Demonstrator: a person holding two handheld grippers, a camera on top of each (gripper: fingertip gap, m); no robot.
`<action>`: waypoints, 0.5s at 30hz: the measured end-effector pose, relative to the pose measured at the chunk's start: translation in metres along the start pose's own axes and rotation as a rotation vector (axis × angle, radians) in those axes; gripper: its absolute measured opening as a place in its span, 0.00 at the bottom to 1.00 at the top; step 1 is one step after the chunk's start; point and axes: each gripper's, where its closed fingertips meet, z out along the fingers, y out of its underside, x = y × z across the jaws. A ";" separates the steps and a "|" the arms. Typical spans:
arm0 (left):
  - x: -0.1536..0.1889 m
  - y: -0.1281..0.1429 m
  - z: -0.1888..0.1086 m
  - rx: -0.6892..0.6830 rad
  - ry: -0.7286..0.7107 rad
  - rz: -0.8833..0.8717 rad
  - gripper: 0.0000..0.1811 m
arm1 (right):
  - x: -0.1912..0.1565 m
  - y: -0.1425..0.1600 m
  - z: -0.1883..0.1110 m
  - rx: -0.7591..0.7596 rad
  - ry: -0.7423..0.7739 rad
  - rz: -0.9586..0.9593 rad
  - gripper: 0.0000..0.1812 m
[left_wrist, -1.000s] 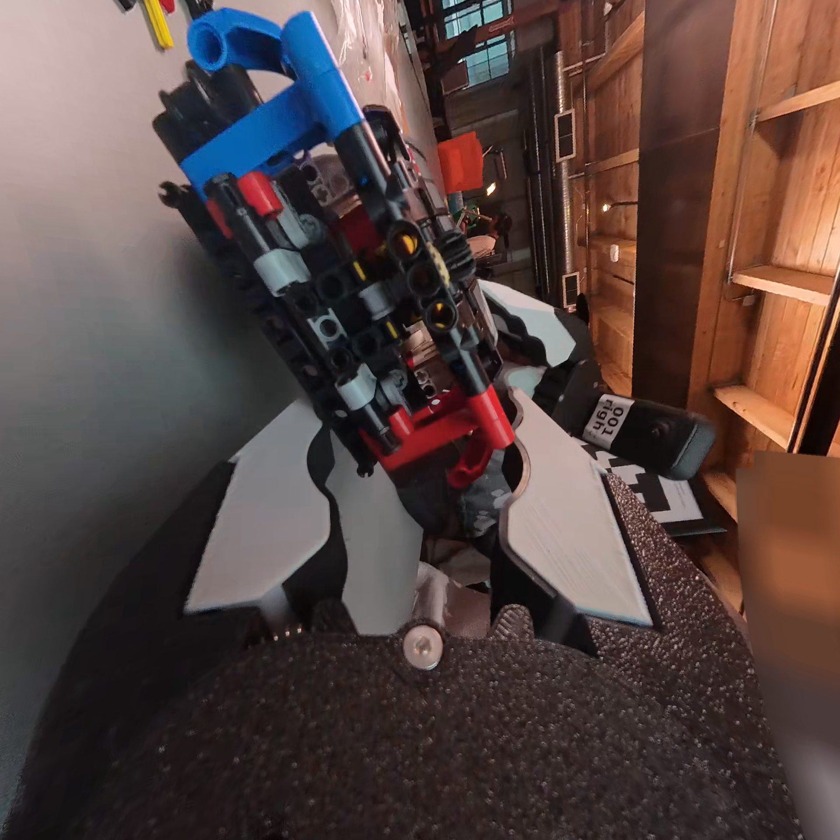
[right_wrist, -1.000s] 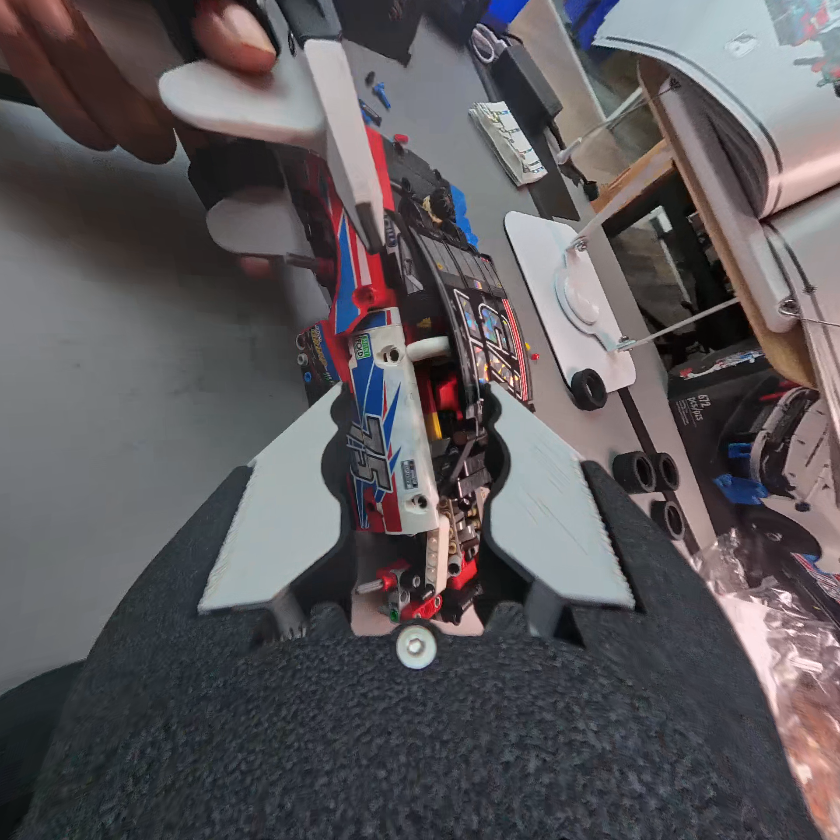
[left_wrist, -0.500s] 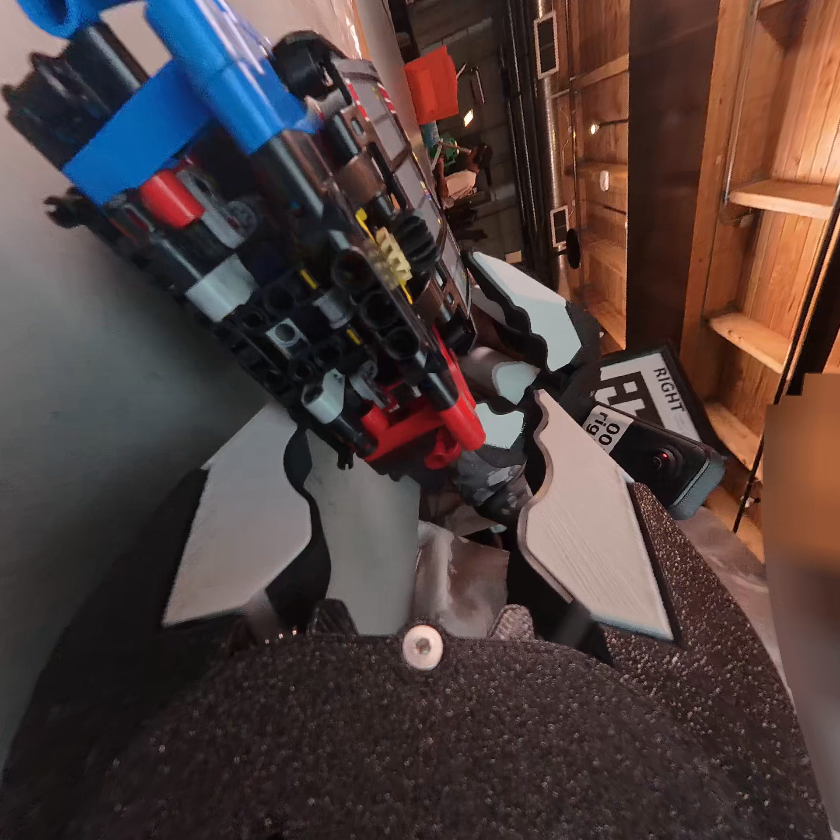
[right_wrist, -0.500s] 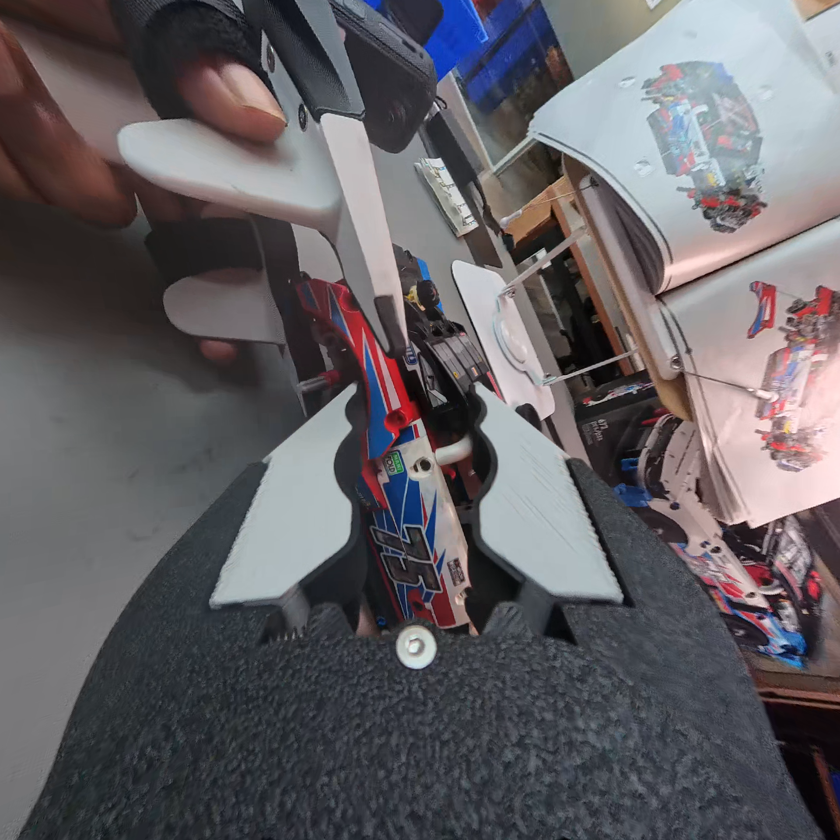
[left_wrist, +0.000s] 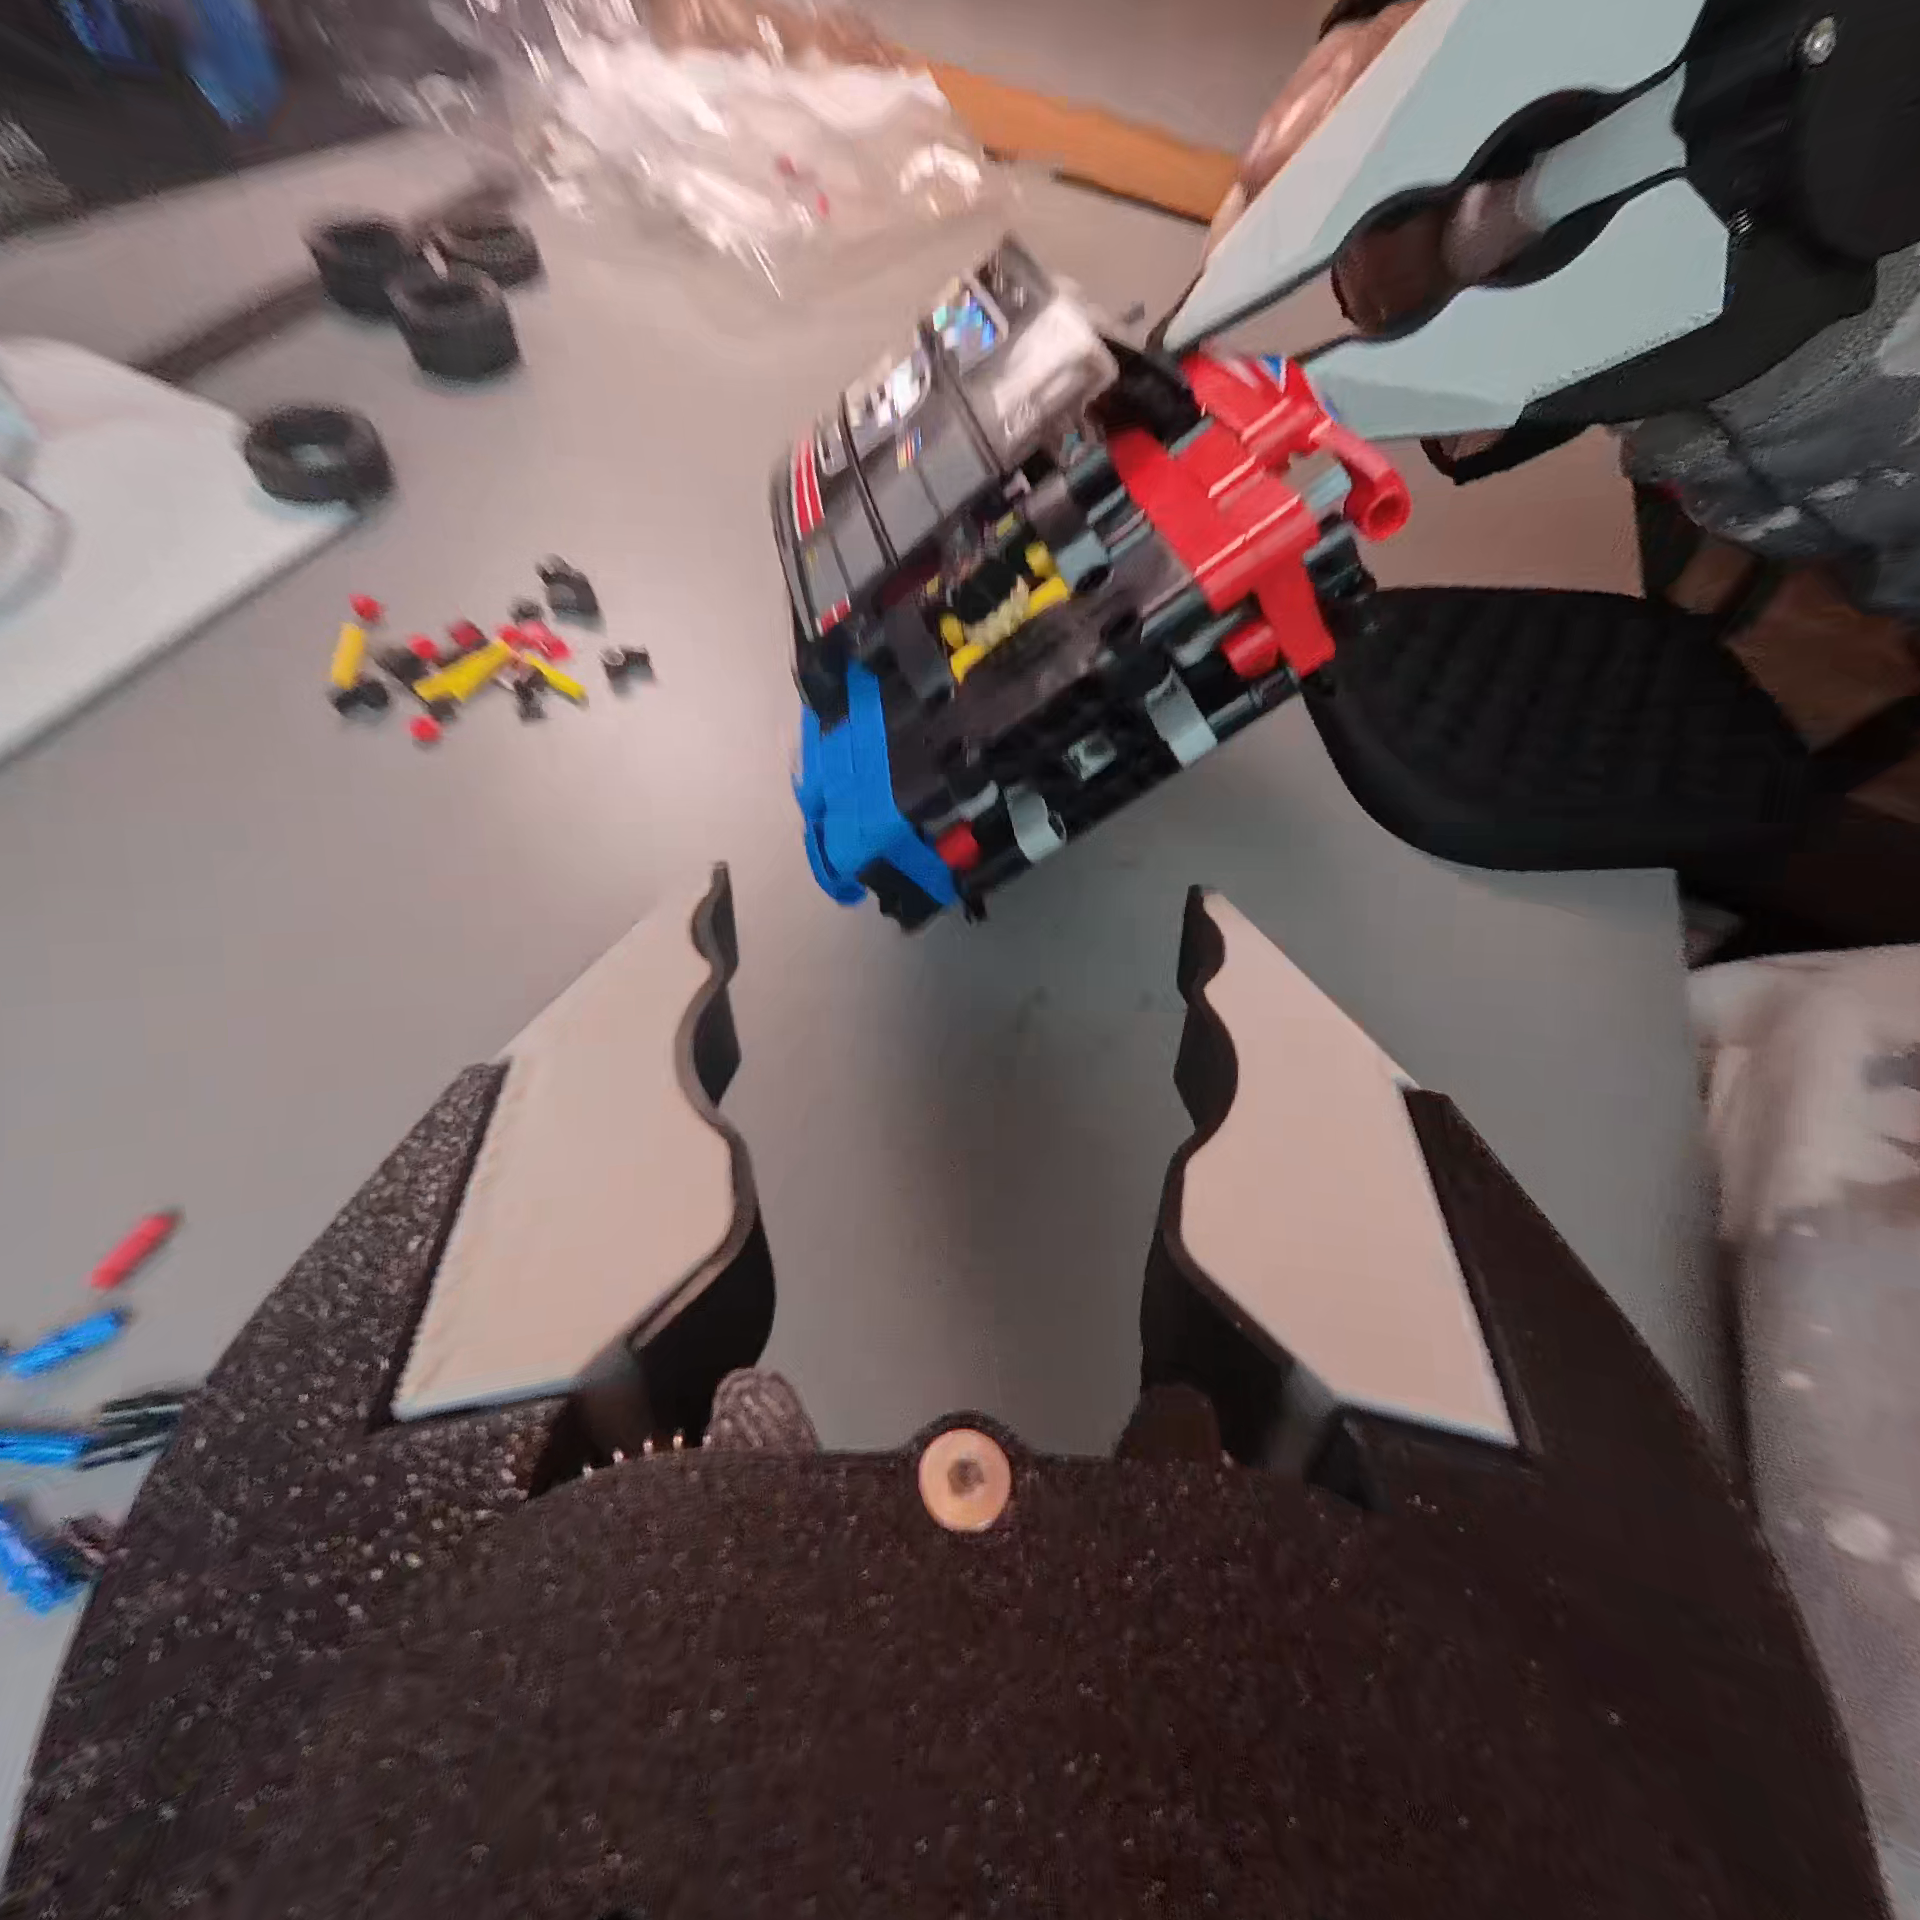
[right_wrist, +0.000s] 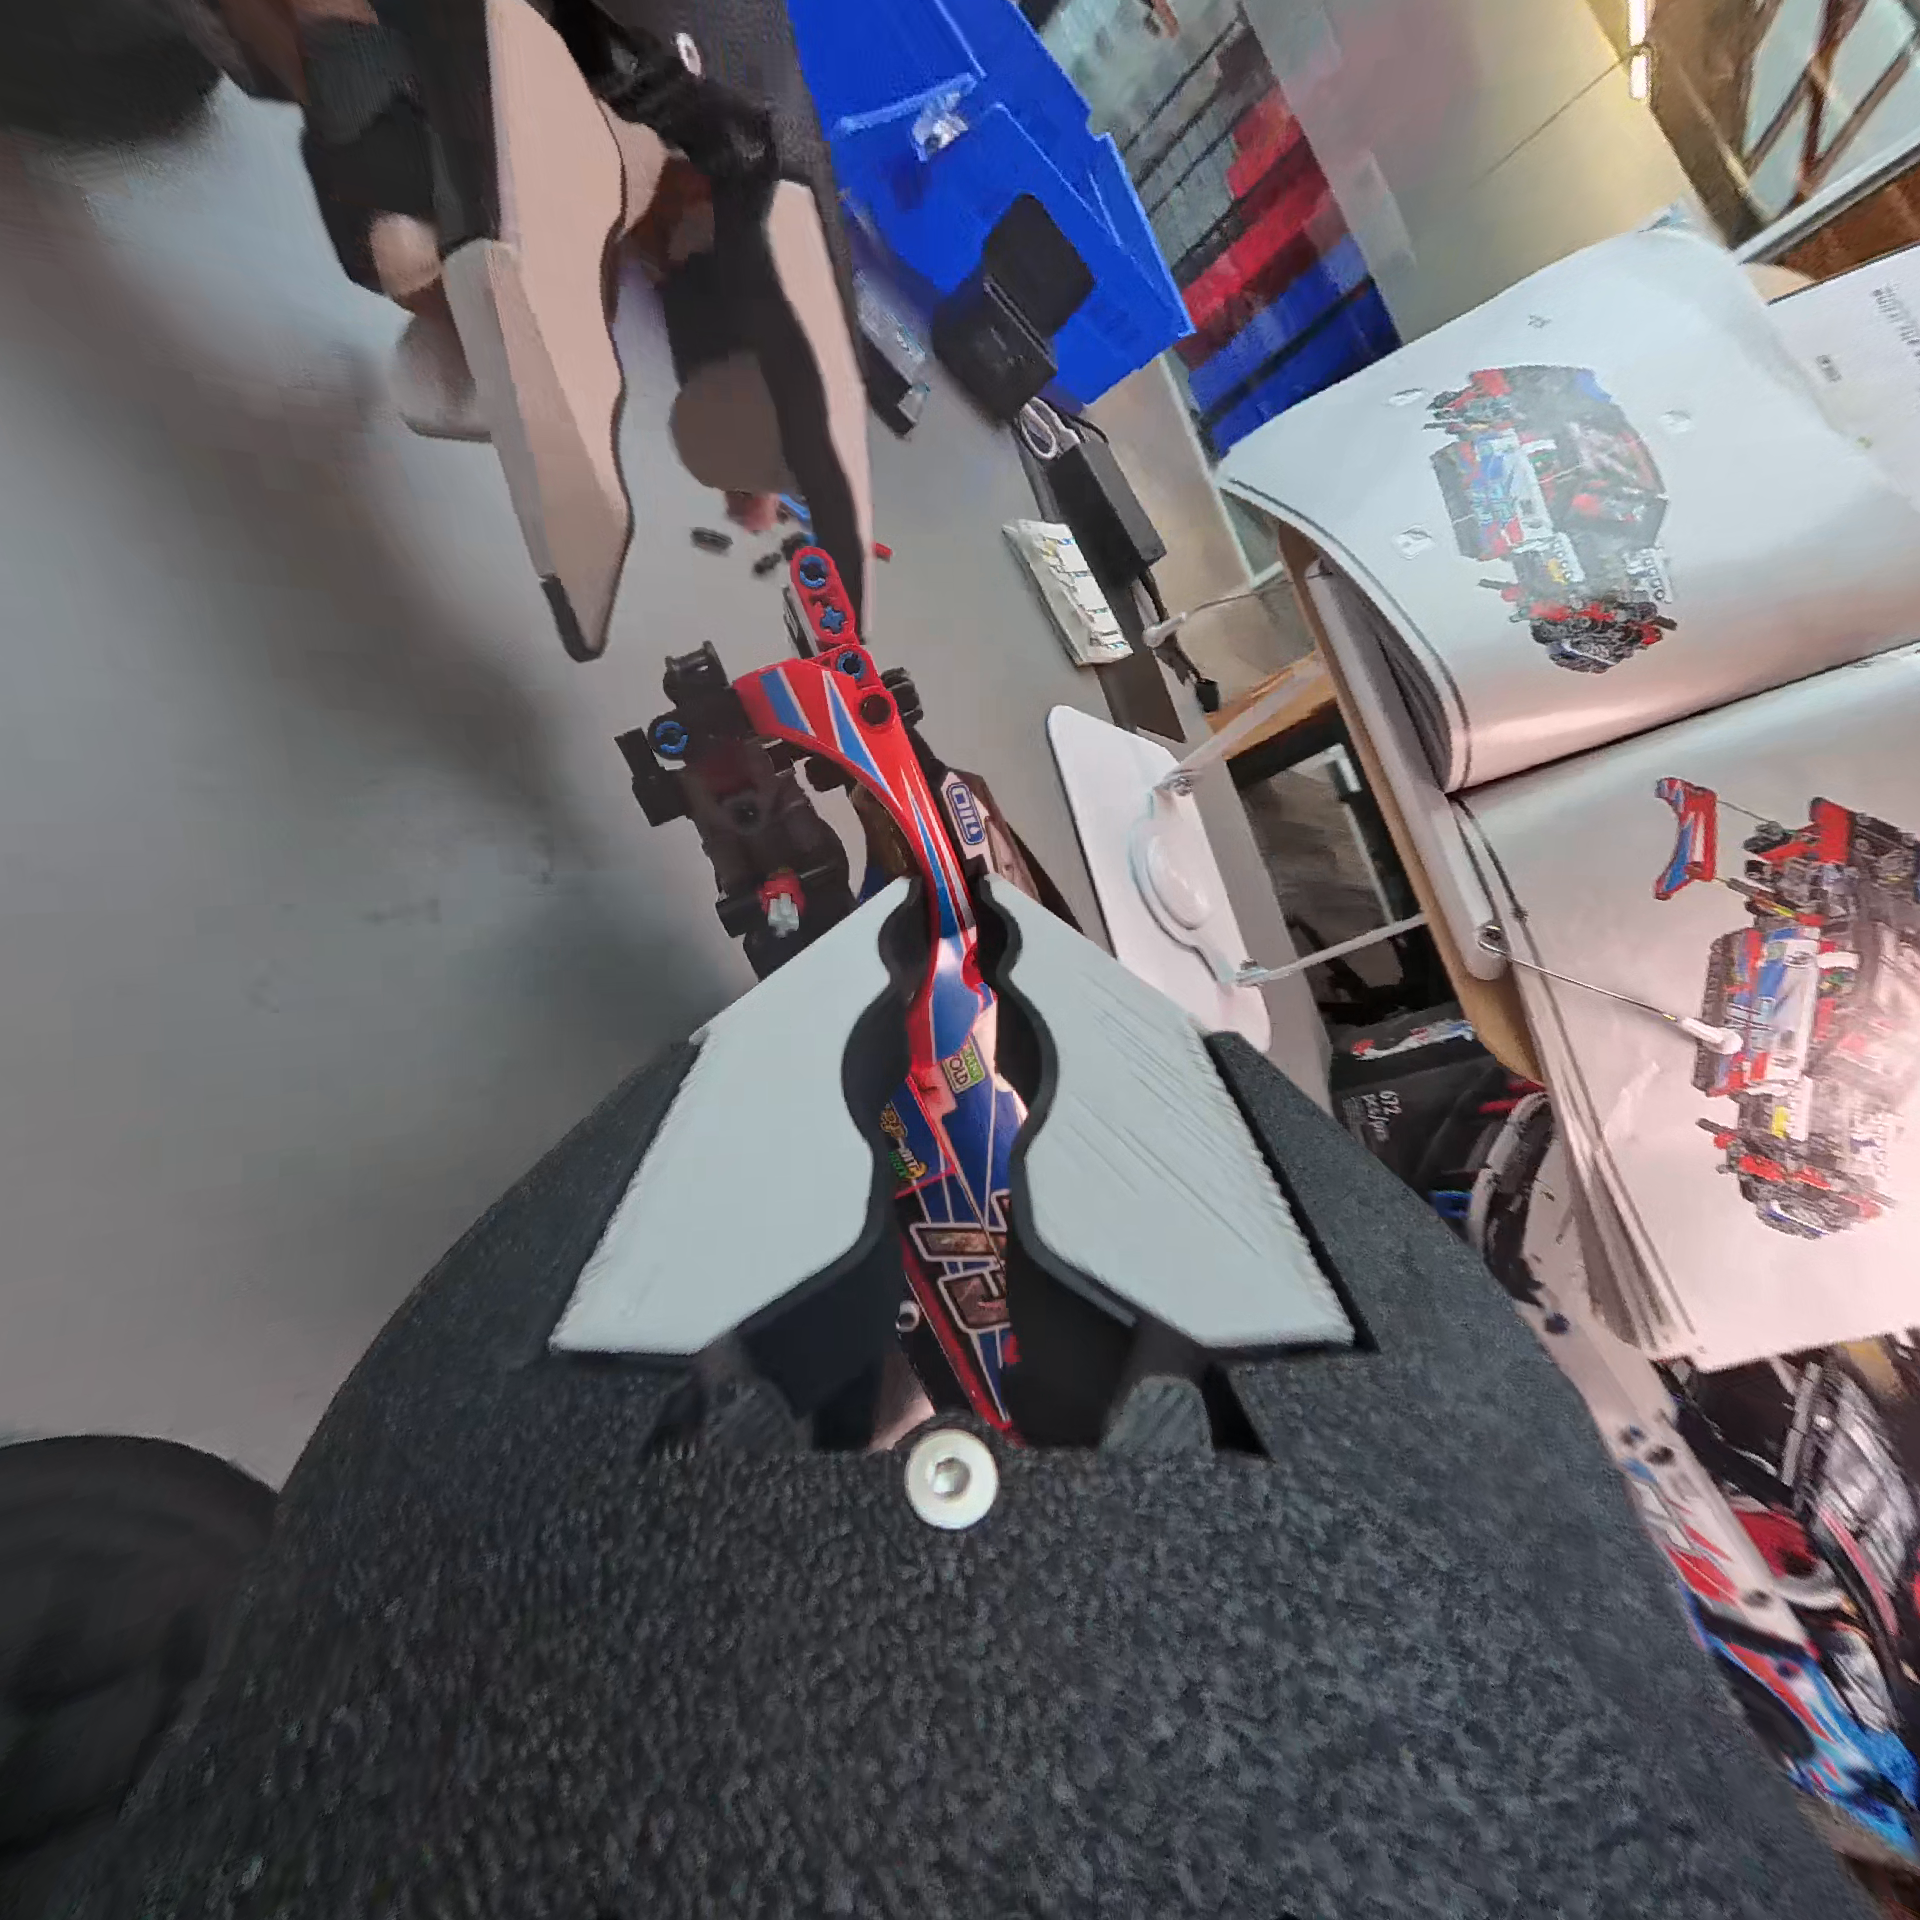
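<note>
A toy brick car, black with red and blue parts, hangs tilted over the grey table. My right gripper is shut on the car's red, blue and white side panel. In the left wrist view the right gripper grips the car's red end from the upper right. My left gripper is open and empty, just short of the car's blue end. In the right wrist view the left gripper hovers open above the car, held by a hand.
Loose small bricks and black tyres lie on the table to the left. Clear plastic bags lie at the back. An open instruction booklet on a white-based stand and a blue bin stand to the right. Spacing between my two grippers at the tips: around 10 cm.
My left gripper has let go of the car, opened and pulled back from it. My right gripper has closed tighter on the side panel and now holds the car alone.
</note>
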 end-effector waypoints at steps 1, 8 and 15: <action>-0.001 -0.011 -0.003 0.056 -0.051 0.066 0.53 | -0.002 -0.004 0.002 0.000 -0.052 0.010 0.04; 0.034 -0.026 0.016 0.074 -0.046 0.366 0.49 | -0.011 -0.048 0.018 0.028 -0.319 0.082 0.03; 0.037 -0.005 0.024 0.016 0.096 0.159 0.45 | -0.020 -0.046 0.040 -0.073 -0.393 -0.186 0.02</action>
